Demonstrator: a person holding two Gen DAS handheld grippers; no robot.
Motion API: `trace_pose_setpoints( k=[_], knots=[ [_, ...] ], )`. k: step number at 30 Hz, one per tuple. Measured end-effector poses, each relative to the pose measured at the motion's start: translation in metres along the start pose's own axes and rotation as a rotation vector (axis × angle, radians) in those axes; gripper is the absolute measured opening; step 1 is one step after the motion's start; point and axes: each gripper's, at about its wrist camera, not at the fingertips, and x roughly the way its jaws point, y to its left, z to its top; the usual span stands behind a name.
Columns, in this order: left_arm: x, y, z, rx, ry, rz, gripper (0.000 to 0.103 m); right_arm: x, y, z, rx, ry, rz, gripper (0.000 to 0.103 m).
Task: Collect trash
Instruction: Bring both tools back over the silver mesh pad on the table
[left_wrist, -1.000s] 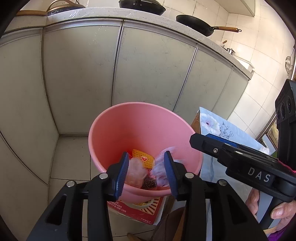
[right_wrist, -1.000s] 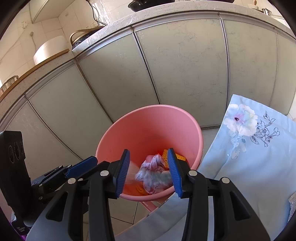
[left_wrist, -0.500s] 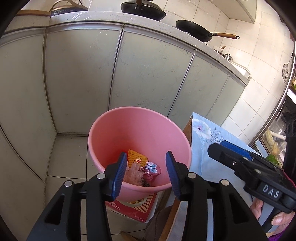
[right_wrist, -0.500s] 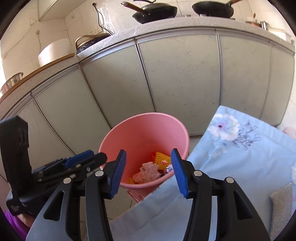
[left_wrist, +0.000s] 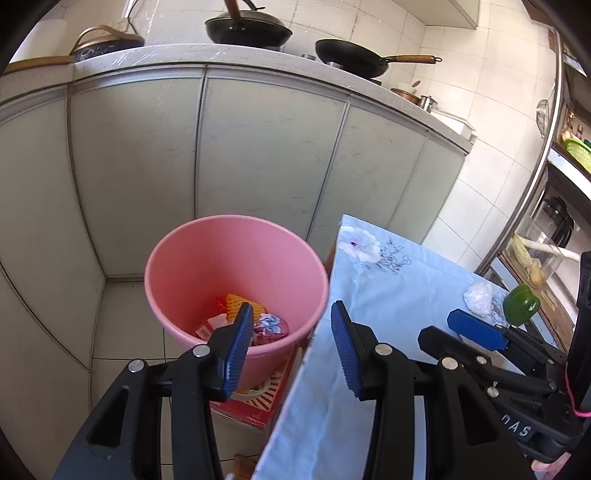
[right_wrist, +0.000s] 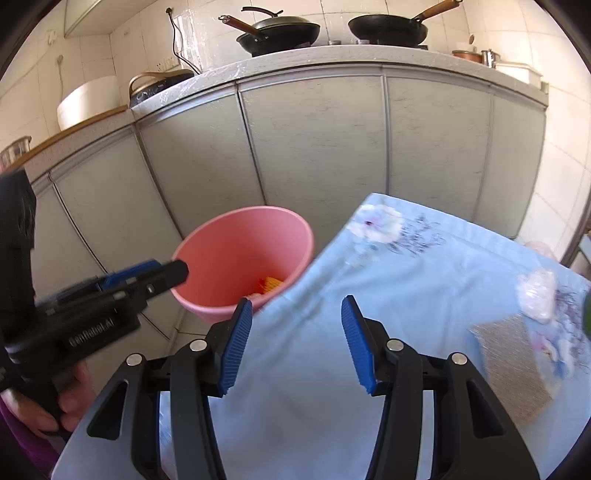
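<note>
Both the left gripper (left_wrist: 291, 349) and right gripper (right_wrist: 295, 345) hang spread and empty, the crumpled wrapper (right_wrist: 535, 295) lies far across the desk (right_wrist: 369, 314) from the pink bin (left_wrist: 236, 266), so a loose pinch could drop it short.

Bucket (left_wrist: 207, 266): smooth pink plastic; tablecloth (left_wrist: 388, 295): matt pale blue cloth, printed flowers; pans (left_wrist: 351, 55): dark metal, wooden handles; claw pads (right_wrist: 236, 343): ribbed blue plastic
</note>
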Motion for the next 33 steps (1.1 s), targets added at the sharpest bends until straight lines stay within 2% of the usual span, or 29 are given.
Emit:
trace_pose_setpoints(
  k=[15,21,27,30,33],
  knots=[
    [-0.006,-0.054,-0.014,0.089,0.029,-0.049,0.043,-0.040,-0.054,-0.039,0.108,0.008,-0.086,0.051],
    [-0.001,-0.066,-0.022,0.087,0.069,-0.089,0.043,-0.058,-0.074,-0.067,0.187,0.007,-0.098,0.051],
    [0.009,-0.080,-0.034,0.092,0.116,-0.136,0.043,-0.076,-0.082,-0.085,0.205,-0.005,-0.132,0.051],
    [0.013,-0.092,-0.040,0.119,0.119,-0.149,0.043,-0.085,-0.090,-0.092,0.229,-0.029,-0.136,0.051],
    [0.016,-0.103,-0.047,0.158,0.133,-0.159,0.043,-0.089,-0.099,-0.097,0.261,-0.030,-0.101,0.051]
  ],
)
